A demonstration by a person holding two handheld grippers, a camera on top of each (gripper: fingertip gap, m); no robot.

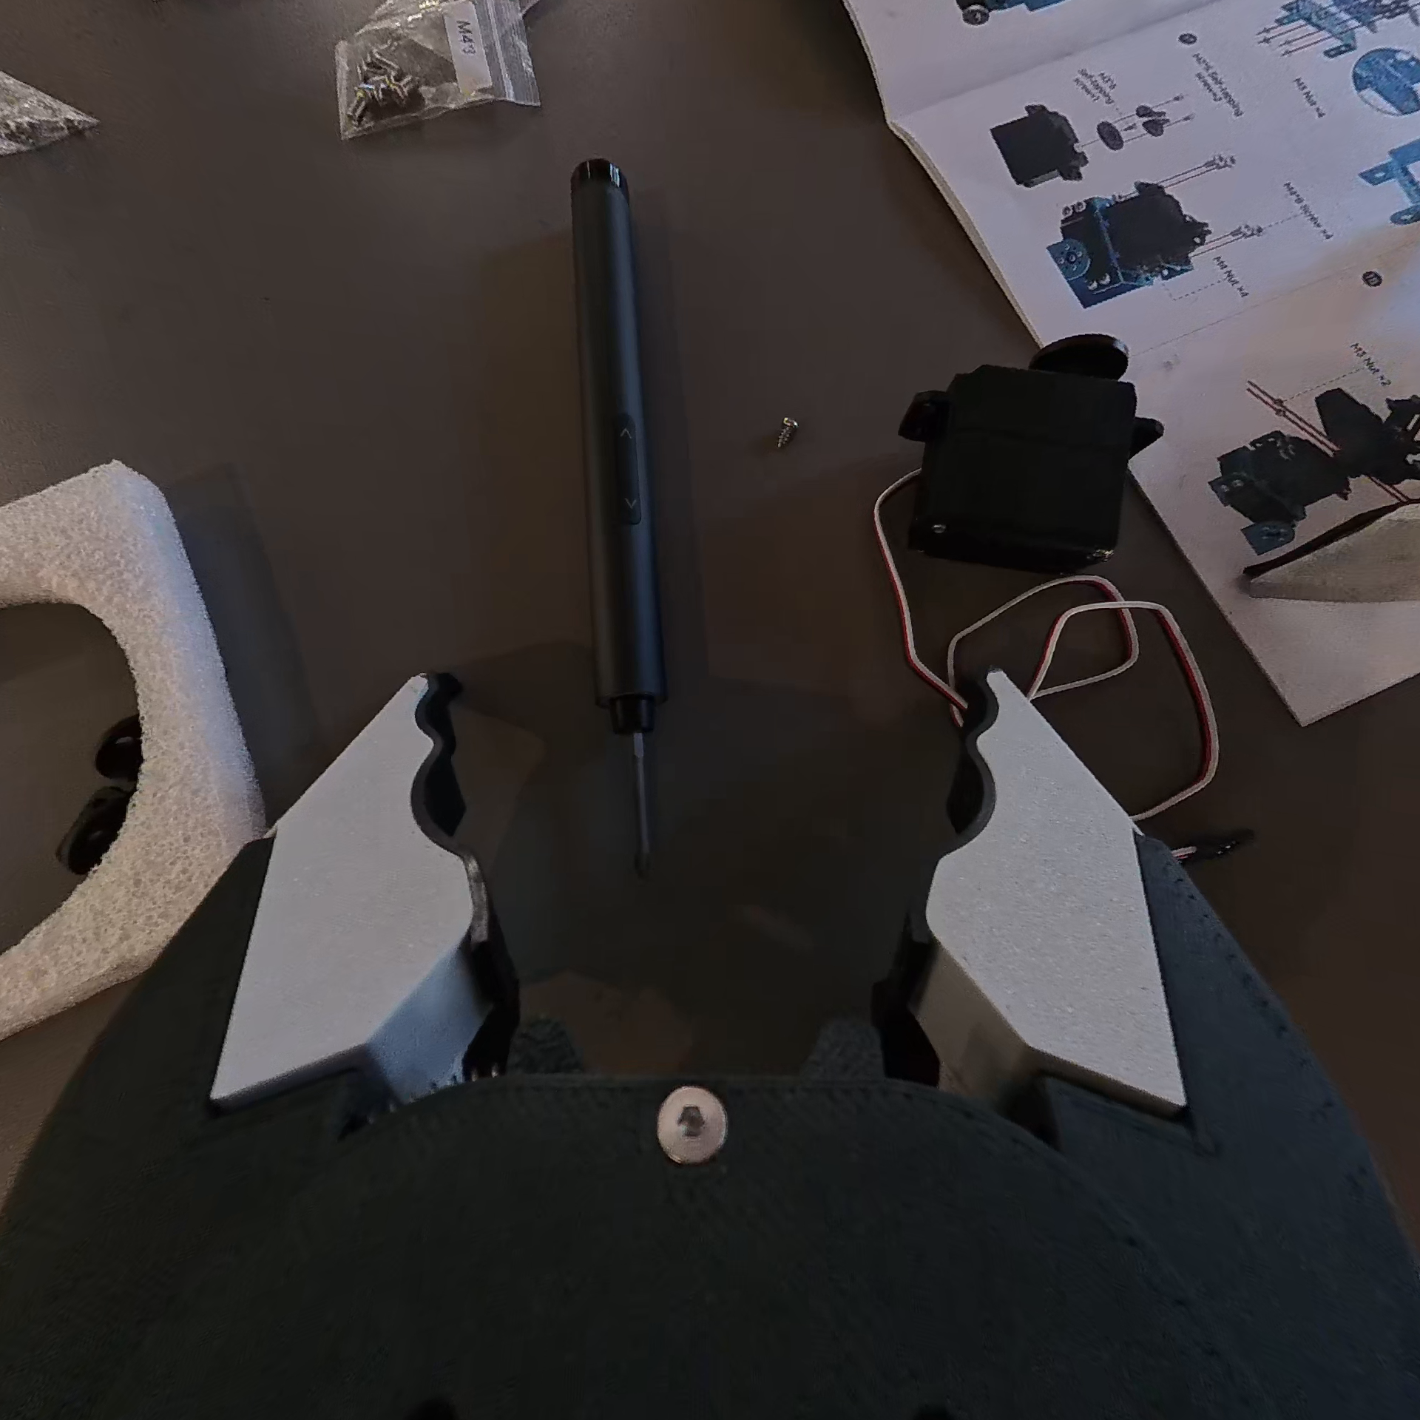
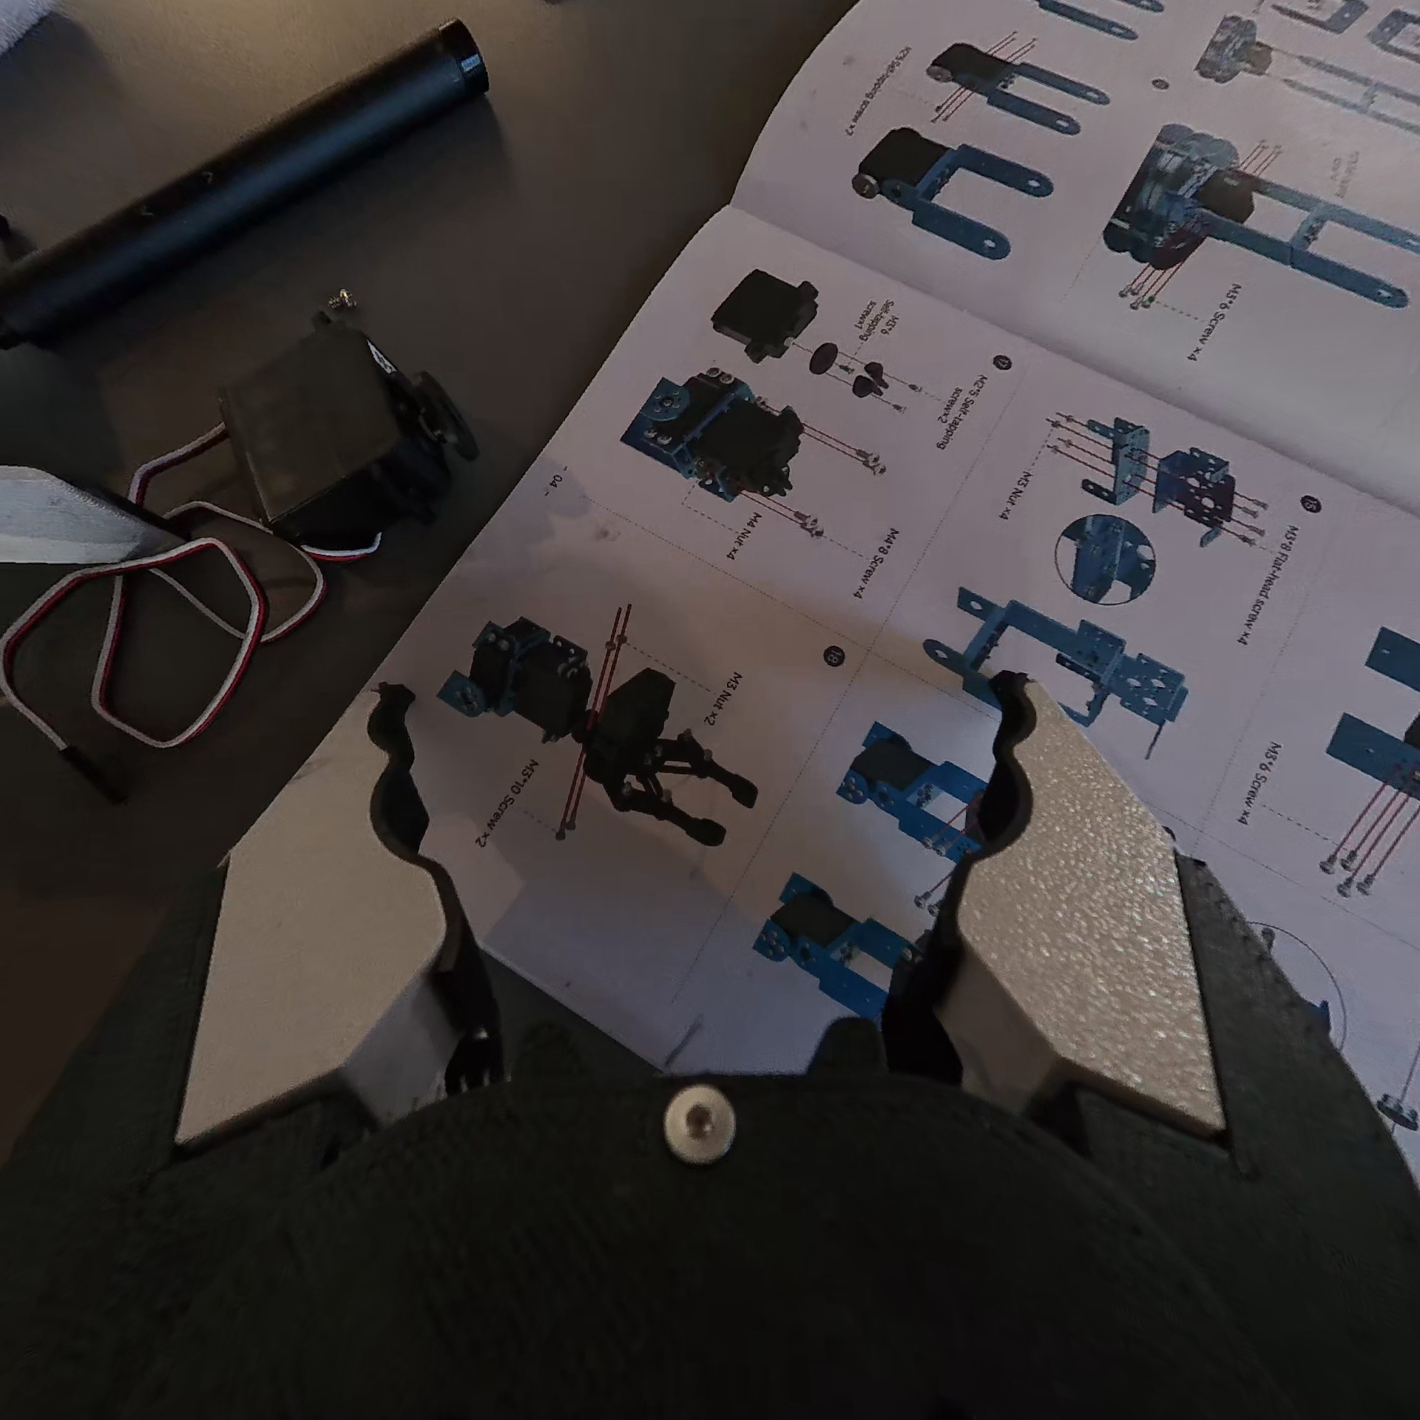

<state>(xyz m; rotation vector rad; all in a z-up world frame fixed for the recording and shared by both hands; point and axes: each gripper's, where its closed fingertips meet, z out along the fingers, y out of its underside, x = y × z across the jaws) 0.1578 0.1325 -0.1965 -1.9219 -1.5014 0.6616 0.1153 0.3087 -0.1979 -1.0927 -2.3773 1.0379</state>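
My left gripper (image 1: pixel 711 691) is open and empty above the dark table. A dark electric screwdriver (image 1: pixel 615 430) lies lengthwise straight ahead, its bit pointing back between my jaws. A small loose screw (image 1: pixel 785 432) lies to its right. A black servo motor (image 1: pixel 1022 469) with a white, red and dark cable (image 1: pixel 1106 638) sits at the right. My right gripper (image 2: pixel 703 688) is open and empty over an open instruction booklet (image 2: pixel 960 476). In the right wrist view the servo (image 2: pixel 338 438), its cable (image 2: pixel 177 615) and the screwdriver (image 2: pixel 246 184) lie to the left.
A white foam packing piece (image 1: pixel 154 691) with black parts behind it lies at the left. A clear bag of small screws (image 1: pixel 430 73) lies at the far edge. The booklet (image 1: pixel 1199 230) covers the right side. The other gripper's white finger (image 2: pixel 61 511) shows at the left edge. About 5 centimetres separates my left fingertips from the black servo motor (image 1: pixel 1022 469). It turns up in the right wrist view (image 2: pixel 274 410) as well. Left tips and right tips are each some 6 centimetres from the servo (image 2: pixel 338 438). My left wrist view (image 1: pixel 1099 428) looks at it from another angle.
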